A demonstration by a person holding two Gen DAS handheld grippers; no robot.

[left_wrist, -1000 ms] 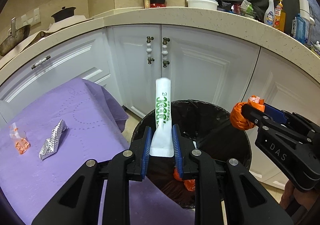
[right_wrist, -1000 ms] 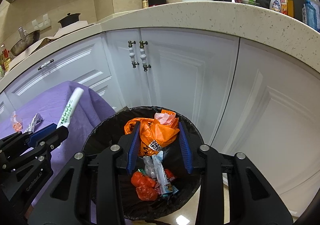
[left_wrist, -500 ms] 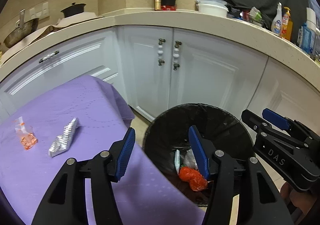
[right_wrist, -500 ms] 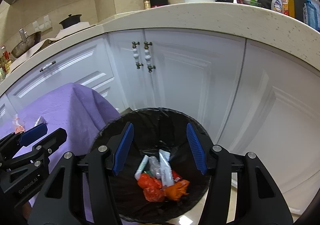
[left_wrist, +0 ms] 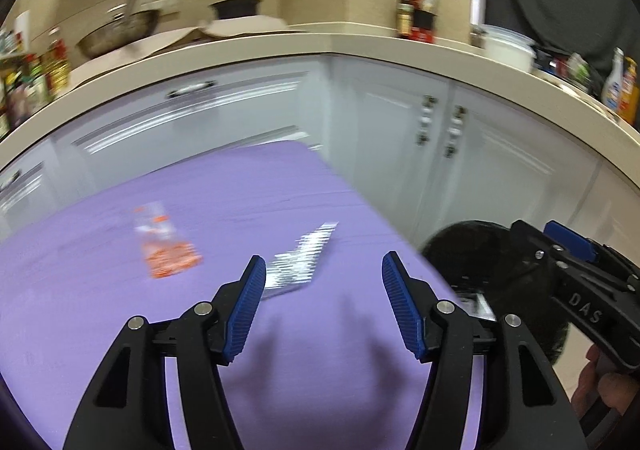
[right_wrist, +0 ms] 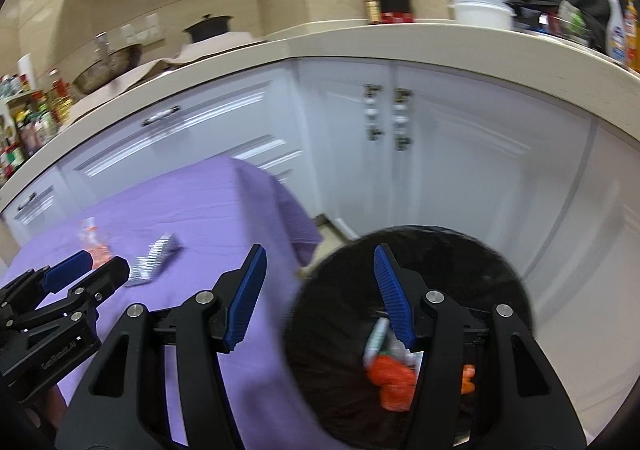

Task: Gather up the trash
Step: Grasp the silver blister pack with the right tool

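Hand-held gripper, left [left_wrist: 323, 270] and right [right_wrist: 318, 270], both open and empty; foil wrapper [left_wrist: 298, 264] at 11 o'clock of left fingertips on table [left_wrist: 100, 290]; thin foil may slip the pads.

Purple cloth [left_wrist: 200, 218], silver wrapper [left_wrist: 298, 264], black bin [right_wrist: 420, 250].
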